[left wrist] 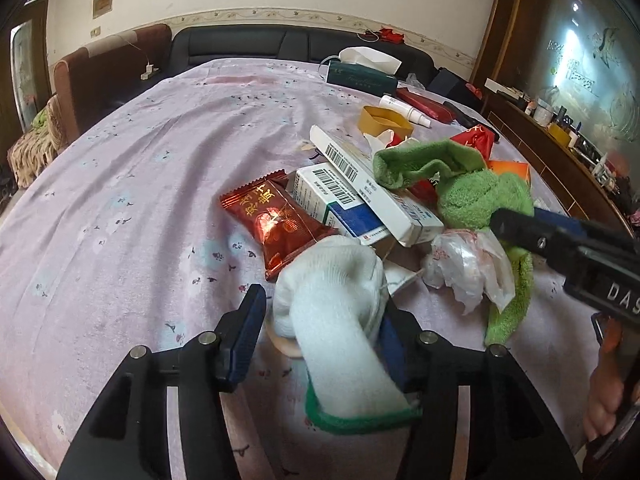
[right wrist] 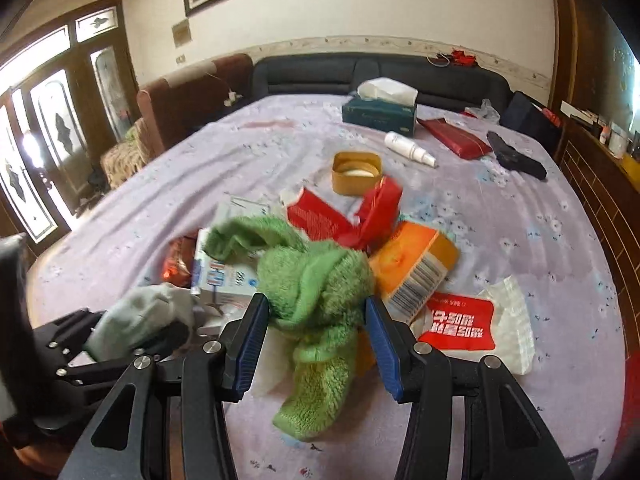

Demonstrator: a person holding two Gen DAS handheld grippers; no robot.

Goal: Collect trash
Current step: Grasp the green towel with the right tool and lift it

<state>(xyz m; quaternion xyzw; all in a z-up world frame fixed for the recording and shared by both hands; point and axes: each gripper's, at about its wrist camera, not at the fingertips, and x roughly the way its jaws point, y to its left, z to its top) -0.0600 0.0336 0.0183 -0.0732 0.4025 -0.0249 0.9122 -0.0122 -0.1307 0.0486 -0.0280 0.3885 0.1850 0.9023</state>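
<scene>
White sock (left wrist: pixel 332 300) lies between the left gripper's (left wrist: pixel 320 340) parted fingers, touching only the right pad; wrappers and boxes (left wrist: pixel 360 196) remain piled on the bedsheet (left wrist: pixel 120 200). From the right wrist, the right gripper (right wrist: pixel 316 332) straddles a green sock (right wrist: pixel 316 288), fingers apart; collecting looks barely started.

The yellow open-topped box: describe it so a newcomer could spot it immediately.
Start at the green tissue box near the bed's far end, then come toward the trash pile. The yellow box sits alone between them, left of the white spray bottle. It is the only upright, open-topped container, mustard yellow with rounded corners.
</scene>
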